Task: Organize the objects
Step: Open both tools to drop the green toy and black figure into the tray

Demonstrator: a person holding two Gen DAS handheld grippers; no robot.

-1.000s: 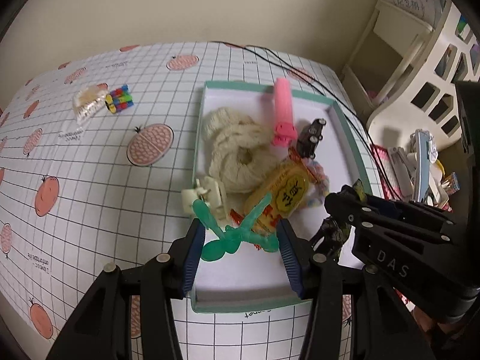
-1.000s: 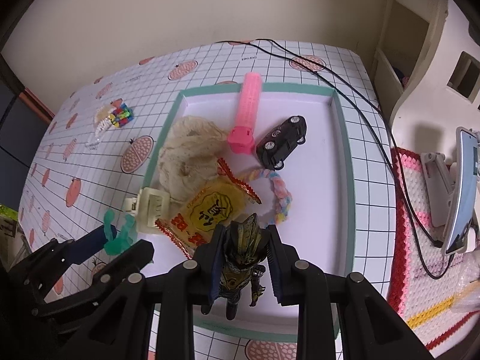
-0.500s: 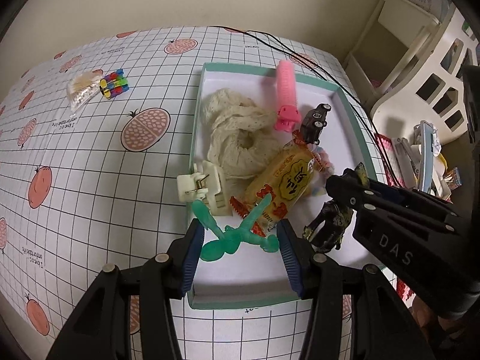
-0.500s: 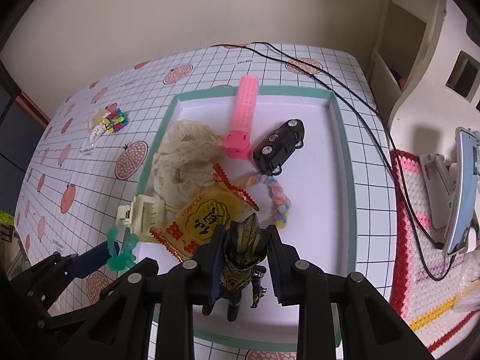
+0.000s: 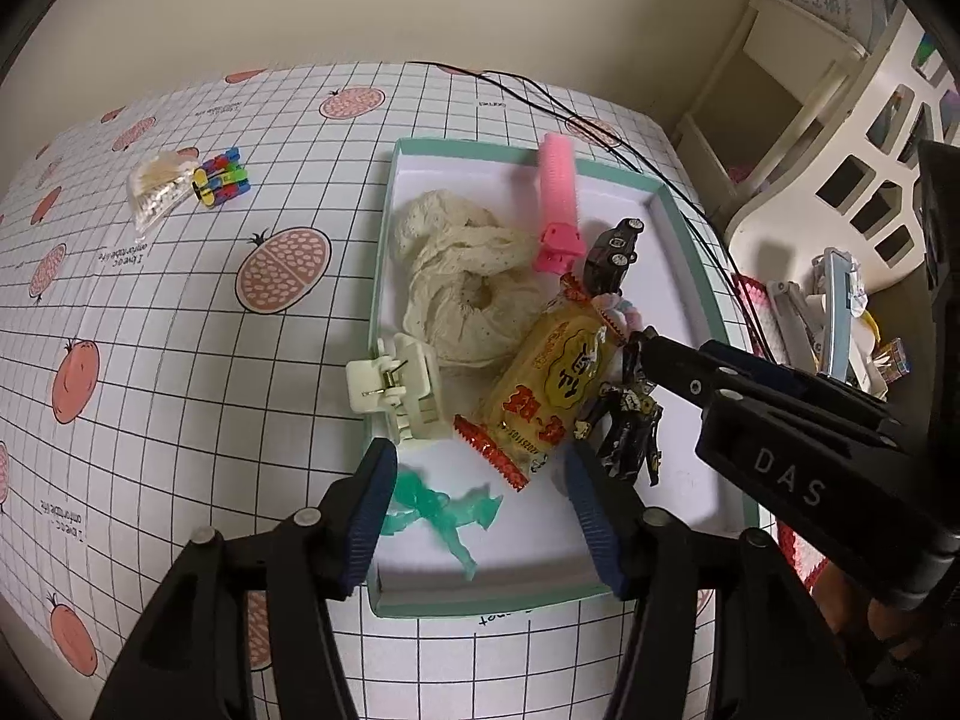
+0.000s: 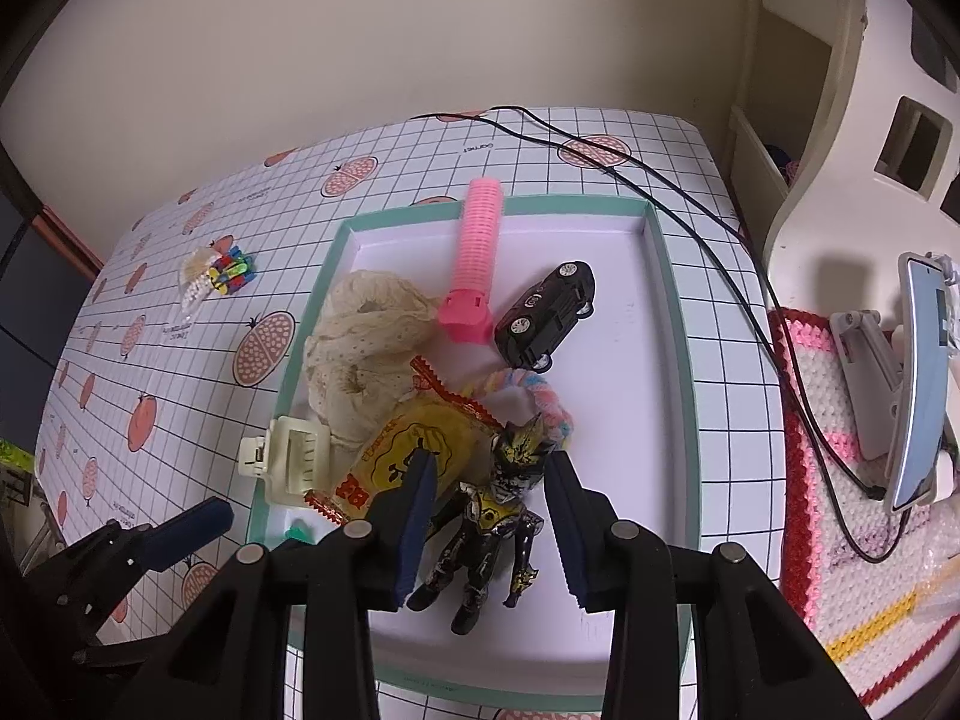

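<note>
A grid-patterned worktop (image 5: 180, 360) meets a beige wall. Both claws, left (image 5: 480, 510) and right (image 6: 489, 525), now spread, have dropped green figure (image 5: 444, 510) and dark figure (image 6: 486, 534) into the tray (image 6: 672, 324).

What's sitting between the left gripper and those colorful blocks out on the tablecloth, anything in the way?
Nothing visible. The left gripper is open over the tray's near corner, above the green figure. The colorful blocks lie far left beside a clear packet, with only bare tablecloth between. The cream hair clip sits off that line.
</note>
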